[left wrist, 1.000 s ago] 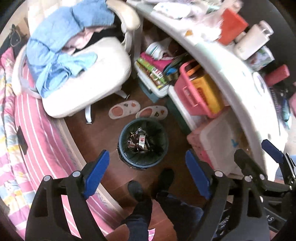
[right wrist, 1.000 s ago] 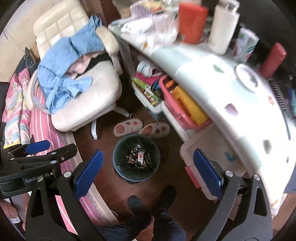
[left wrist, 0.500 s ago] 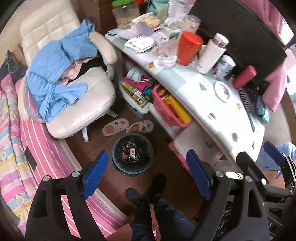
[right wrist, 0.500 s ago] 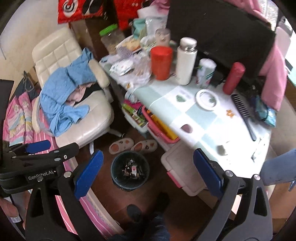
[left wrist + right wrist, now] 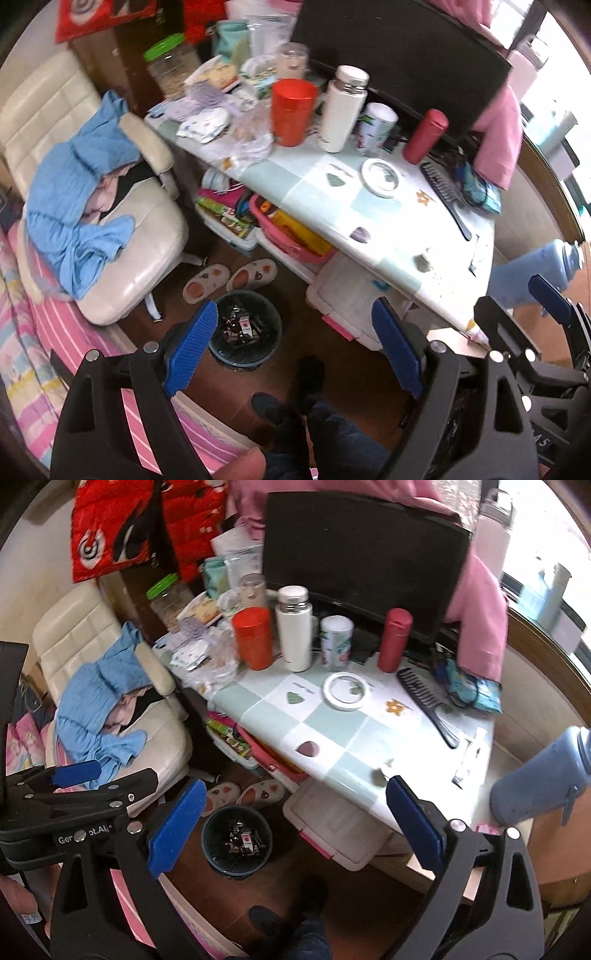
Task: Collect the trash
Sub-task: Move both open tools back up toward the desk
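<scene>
**Bin on the floor, both your grippers empty above it**

The trash bin (image 5: 244,328) stands on the dark wood floor just in front of your feet, with wrappers and small packets (image 5: 242,326) lying inside it. From your right-hand camera the same bin (image 5: 236,843) sits low between the two blue pads. A pair of slippers (image 5: 231,278) lies just behind it, toward the cream chair (image 5: 140,236) draped with blue clothing (image 5: 77,192).

Your left gripper (image 5: 291,349) hangs over the bin with its fingers spread wide and nothing between them. Your right gripper (image 5: 295,823) is likewise released and empty, beside the left one.

To the right of the bin, the checked table (image 5: 332,734) is crowded at its far end: crumpled plastic and paper scraps (image 5: 207,661), a red cup (image 5: 255,638), a white flask (image 5: 293,627), a printed can (image 5: 336,642), a red bottle (image 5: 395,638), a round white lid (image 5: 345,690) and a black comb (image 5: 428,705). A dark monitor (image 5: 362,554) stands behind them. A pink basket (image 5: 291,236) and storage boxes (image 5: 347,302) sit under the table.
</scene>
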`<state>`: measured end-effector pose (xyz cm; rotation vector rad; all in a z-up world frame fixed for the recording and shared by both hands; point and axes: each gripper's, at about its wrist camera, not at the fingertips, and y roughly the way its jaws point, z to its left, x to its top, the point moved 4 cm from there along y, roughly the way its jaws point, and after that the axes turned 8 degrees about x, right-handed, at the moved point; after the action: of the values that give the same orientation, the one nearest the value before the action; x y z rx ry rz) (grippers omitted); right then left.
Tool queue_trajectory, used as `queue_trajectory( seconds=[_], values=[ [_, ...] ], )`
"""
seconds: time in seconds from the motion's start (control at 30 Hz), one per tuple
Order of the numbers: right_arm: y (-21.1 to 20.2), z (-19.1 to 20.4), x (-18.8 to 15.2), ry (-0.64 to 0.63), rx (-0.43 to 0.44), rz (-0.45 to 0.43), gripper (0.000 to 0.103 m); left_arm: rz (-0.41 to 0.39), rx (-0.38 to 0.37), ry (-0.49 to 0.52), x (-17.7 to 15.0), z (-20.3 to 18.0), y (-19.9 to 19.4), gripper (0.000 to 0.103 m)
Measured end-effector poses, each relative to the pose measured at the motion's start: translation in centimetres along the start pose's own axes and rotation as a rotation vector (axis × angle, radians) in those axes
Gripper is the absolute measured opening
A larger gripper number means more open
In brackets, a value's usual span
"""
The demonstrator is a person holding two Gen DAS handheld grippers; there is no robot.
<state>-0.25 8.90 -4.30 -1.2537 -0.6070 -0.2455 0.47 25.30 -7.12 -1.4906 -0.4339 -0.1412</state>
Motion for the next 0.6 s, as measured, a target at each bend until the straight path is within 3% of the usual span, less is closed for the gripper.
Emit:
queue_trajectory(
  seconds=[0.6],
  values=[
    [-2.8,-9.0,-3.7,0.175,-0.119,0.001,0.097,0.047,-0.11,0.153,-1.3,-9.5,1.6,0.083]
  ],
)
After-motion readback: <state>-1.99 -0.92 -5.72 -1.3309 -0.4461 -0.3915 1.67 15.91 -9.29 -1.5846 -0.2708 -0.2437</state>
